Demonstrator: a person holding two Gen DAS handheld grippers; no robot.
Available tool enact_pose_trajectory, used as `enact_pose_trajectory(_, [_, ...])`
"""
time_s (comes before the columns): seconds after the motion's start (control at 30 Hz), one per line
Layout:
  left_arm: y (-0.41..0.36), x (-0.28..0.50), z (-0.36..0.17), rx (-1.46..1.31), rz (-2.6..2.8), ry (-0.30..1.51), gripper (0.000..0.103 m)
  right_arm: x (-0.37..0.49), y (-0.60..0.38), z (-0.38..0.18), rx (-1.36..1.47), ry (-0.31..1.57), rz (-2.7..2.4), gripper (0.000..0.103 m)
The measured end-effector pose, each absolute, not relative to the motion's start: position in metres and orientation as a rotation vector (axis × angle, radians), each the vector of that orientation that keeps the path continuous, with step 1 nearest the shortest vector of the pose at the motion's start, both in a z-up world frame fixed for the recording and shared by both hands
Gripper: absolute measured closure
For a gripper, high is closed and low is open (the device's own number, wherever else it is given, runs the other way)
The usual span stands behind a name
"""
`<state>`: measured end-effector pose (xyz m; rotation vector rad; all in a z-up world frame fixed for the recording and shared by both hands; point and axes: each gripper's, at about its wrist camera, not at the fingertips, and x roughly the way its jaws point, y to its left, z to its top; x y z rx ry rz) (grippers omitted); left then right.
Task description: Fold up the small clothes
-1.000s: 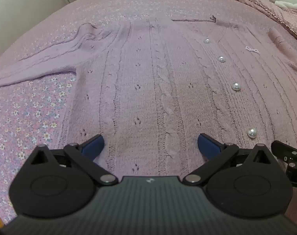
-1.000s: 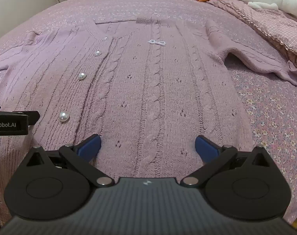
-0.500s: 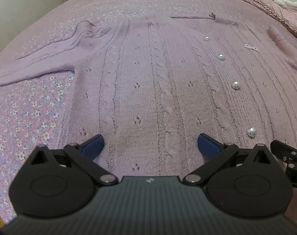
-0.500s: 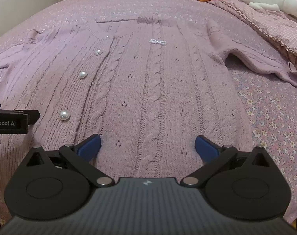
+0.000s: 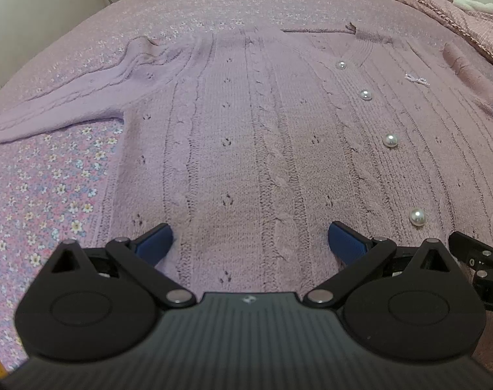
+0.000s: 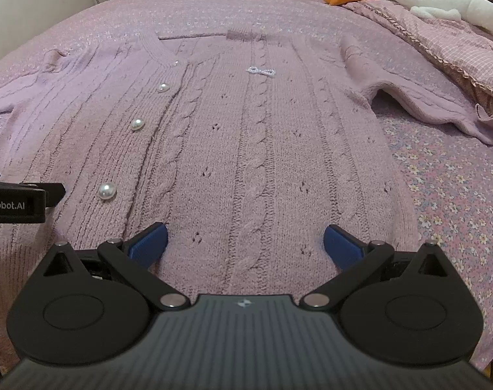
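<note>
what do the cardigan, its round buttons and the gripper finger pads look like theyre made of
Cardigan: soft knitted yarn, wool or acrylic by the look, matte, with cable ribs and small eyelet holes.
Buttons: glossy pearl-like beads, probably plastic; each shows a bright highlight.
Finger pads: blue, dull, finely ribbed, likely rubber or soft plastic, mounted on black hard-plastic linkages.
</note>
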<state>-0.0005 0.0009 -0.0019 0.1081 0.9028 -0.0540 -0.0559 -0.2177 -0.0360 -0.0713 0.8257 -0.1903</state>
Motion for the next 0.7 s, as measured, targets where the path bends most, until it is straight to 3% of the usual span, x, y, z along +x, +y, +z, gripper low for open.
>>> enact_pose_trajectory(0.7, [0.0006,0.0003,-0.0003,0.101,-0.047,0.886,0.000,-0.0581,-0.2164,-0.0347,-0.073,0.817,-0.195,0.000])
